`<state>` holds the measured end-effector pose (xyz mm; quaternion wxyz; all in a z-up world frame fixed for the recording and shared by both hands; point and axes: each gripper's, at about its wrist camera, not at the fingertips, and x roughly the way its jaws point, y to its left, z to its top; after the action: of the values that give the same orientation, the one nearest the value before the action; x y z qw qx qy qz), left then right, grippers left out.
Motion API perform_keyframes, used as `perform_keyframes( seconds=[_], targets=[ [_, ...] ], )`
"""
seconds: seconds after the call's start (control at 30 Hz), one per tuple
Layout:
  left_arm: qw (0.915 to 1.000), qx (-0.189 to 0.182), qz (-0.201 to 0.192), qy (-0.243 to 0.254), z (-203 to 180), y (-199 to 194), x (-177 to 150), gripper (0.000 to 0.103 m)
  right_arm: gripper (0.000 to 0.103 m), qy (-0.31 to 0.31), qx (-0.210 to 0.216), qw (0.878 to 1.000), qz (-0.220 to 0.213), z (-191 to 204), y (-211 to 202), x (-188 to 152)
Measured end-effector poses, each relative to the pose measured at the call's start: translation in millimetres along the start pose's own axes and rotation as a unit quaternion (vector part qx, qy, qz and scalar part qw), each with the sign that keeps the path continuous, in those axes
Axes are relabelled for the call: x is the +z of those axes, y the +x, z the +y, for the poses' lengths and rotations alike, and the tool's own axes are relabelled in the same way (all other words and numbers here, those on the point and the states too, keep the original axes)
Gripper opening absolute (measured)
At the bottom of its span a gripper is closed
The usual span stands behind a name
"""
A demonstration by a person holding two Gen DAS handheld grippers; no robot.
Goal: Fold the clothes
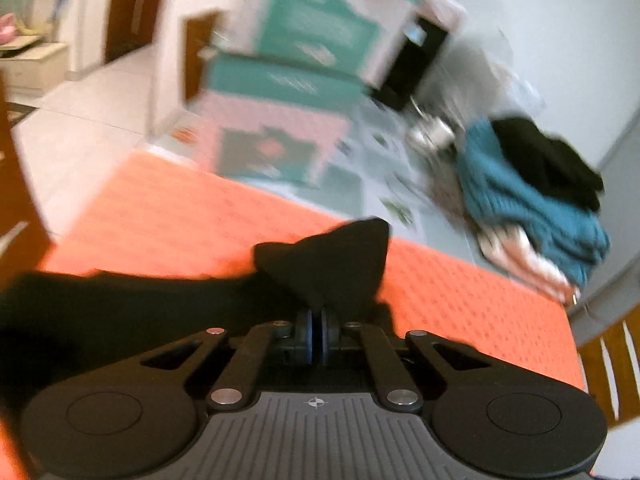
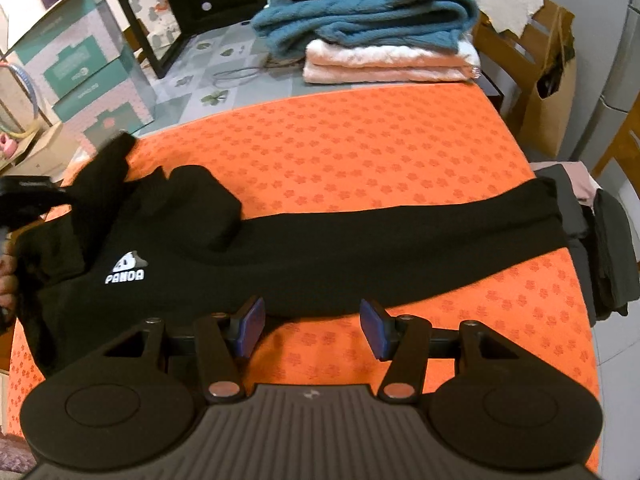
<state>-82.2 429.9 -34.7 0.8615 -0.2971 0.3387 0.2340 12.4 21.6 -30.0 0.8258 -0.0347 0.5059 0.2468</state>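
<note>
A black Panda-logo garment (image 2: 304, 248) is laid lengthwise across the orange cloth (image 2: 360, 148), one end reaching the edge. A peaked corner of it (image 1: 332, 268) is pinched between the clenched fingers of the left gripper (image 1: 317, 334) and raised — a fold seems to be in hand. The right gripper (image 2: 312, 330) is held released just beside the near hem. Next, the lifted corner would need carrying over and laying flat — folded sweaters (image 2: 384, 36) are stacked beyond.

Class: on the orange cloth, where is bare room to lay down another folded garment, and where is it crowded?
Free: the orange cloth between the black garment and the folded stack. A narrower strip lies around the right gripper. Crowded: the garment's band, the far stack.
</note>
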Motion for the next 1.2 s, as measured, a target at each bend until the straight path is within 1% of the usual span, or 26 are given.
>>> perform_keyframes(
  seconds=[0.1, 0.23, 0.4, 0.5, 0.63, 0.73, 0.8, 0.83, 0.87, 0.93, 0.97, 1.07, 1.13, 1.2],
  targets=[
    [0.9991, 0.012, -0.023, -0.033, 26.2, -26.6, 14.0, 0.007, 0.059, -0.007, 0.005, 1.000, -0.001, 12.6, 0.9, -0.9],
    [0.9959, 0.063, -0.038, -0.053, 62.1, -59.0, 8.7, 0.007, 0.059, -0.022, 0.011, 1.000, -0.006, 30.6, -0.4, -3.3],
    [0.9873, 0.126, -0.055, -0.079, 106.9, -99.4, 2.1, 0.007, 0.059, -0.037, 0.021, 0.999, -0.003, 48.1, 0.1, -6.3],
    [0.9799, 0.163, -0.066, -0.094, 133.8, -123.6, -1.8, 0.007, 0.059, -0.049, 0.023, 0.999, -0.003, 56.9, -0.6, -7.4],
    [0.9671, 0.213, -0.080, -0.114, 169.7, -155.9, -7.1, 0.007, 0.059, -0.061, 0.027, 0.998, -0.004, 68.6, -1.5, -7.0],
    [0.9553, 0.251, -0.083, -0.132, 183.8, -168.8, -13.6, 0.008, 0.059, -0.074, 0.032, 0.997, -0.003, 77.9, -1.3, -4.9],
    [0.9476, 0.279, -0.077, -0.135, 190.6, -175.2, -16.5, 0.011, 0.059, -0.083, 0.034, 0.996, -0.003, 83.7, 0.9, -2.9],
    [0.9438, 0.293, -0.074, -0.133, 192.7, -177.5, -17.4, 0.016, 0.059, -0.088, 0.035, 0.996, -0.002, 86.6, 2.1, -1.4],
    [0.9421, 0.306, -0.066, -0.122, 192.9, -179.2, -17.5, 0.029, 0.059, -0.092, 0.035, 0.995, -0.002, 89.4, 3.6, 0.7],
    [0.9445, 0.304, -0.067, -0.106, 190.7, -183.6, -18.3, 0.043, 0.059, -0.102, 0.037, 0.994, -0.003, 94.5, 6.0, 4.6],
    [0.9489, 0.291, -0.065, -0.102, 189.5, -185.1, -17.8, 0.045, 0.059, -0.108, 0.038, 0.993, -0.003, 96.8, 7.4, 6.7],
    [0.9606, 0.256, -0.056, -0.091, 184.1, -183.0, -14.5, 0.048, 0.059, -0.126, 0.039, 0.991, -0.003, 103.2, 12.3, 13.3],
    [0.9701, 0.226, -0.045, -0.075, 177.5, -173.2, -10.5, 0.049, 0.059, -0.135, 0.038, 0.990, -0.002, 106.0, 16.1, 18.4],
    [0.9783, 0.196, -0.035, -0.059, 171.0, -163.5, -6.4, 0.055, 0.059, -0.142, 0.037, 0.989, -0.002, 107.5, 20.6, 24.5]
  ],
)
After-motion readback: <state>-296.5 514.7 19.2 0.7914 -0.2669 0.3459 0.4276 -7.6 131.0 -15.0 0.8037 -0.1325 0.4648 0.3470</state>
